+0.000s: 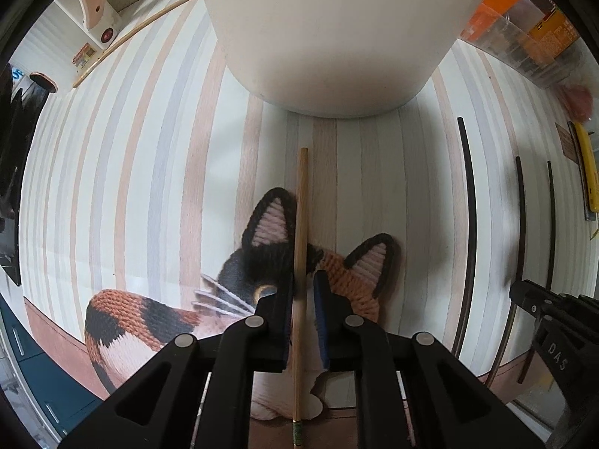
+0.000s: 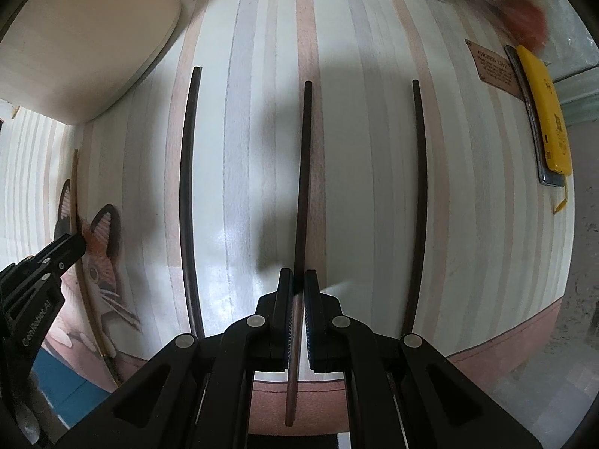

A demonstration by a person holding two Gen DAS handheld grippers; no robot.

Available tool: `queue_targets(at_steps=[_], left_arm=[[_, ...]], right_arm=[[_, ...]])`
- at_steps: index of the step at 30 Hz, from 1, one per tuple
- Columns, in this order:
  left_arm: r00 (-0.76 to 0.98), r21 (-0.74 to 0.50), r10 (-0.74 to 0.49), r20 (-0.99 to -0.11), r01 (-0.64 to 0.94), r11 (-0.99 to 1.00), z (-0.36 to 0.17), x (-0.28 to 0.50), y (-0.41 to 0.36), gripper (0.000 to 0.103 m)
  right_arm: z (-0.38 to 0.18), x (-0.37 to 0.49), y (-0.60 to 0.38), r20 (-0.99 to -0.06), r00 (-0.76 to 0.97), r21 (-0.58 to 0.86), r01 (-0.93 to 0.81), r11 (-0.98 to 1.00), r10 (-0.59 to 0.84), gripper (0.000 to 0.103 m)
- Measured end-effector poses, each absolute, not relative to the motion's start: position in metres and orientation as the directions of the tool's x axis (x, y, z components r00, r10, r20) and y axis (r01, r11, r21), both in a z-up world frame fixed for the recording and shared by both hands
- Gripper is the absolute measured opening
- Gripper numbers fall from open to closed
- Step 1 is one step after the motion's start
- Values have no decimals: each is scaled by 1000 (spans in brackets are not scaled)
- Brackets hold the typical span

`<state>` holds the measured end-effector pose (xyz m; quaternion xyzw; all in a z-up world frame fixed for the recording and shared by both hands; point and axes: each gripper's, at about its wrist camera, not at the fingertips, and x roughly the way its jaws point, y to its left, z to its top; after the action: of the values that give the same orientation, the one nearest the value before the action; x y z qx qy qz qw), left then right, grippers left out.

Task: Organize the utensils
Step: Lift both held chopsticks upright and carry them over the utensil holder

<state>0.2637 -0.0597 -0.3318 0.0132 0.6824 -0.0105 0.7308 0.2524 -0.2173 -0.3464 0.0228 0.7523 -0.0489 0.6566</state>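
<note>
My left gripper (image 1: 302, 280) points down and is shut on a light wooden chopstick (image 1: 302, 202), which runs up the view over the cat picture (image 1: 262, 262) printed on the striped mat (image 1: 149, 187). My right gripper (image 2: 298, 277) is shut on a dark chopstick (image 2: 305, 168) held lengthwise over the mat. Two more dark chopsticks lie flat, one to its left (image 2: 185, 187) and one to its right (image 2: 421, 187). A second wooden chopstick (image 1: 134, 31) lies at the mat's far left edge. A white container (image 1: 329, 37) stands just beyond the held wooden chopstick's tip.
A yellow device (image 2: 546, 119) on a dark one lies at the mat's right edge beside a brown label (image 2: 494, 67). Orange packets in a clear box (image 1: 524, 30) stand far right. The left gripper (image 2: 80, 243) shows at the right view's left edge.
</note>
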Motion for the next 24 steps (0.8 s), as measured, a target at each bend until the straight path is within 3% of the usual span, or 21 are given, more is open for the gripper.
queue_targets(at_steps=[9, 18, 24], left_arm=[[154, -3, -4, -988, 12, 1000, -309, 255, -51, 4], [302, -41, -33, -953, -21, 999, -247, 244, -26, 4], [406, -58, -37, -913, -40, 997, -199, 245, -10, 4]], right_arm=[[-332, 244, -222, -999, -44, 11, 150, 989, 18, 6], [-275, 245, -221, -989, 132, 85, 156, 984, 64, 6], [-243, 241, -215, -966, 257, 54, 126, 991, 20, 5]])
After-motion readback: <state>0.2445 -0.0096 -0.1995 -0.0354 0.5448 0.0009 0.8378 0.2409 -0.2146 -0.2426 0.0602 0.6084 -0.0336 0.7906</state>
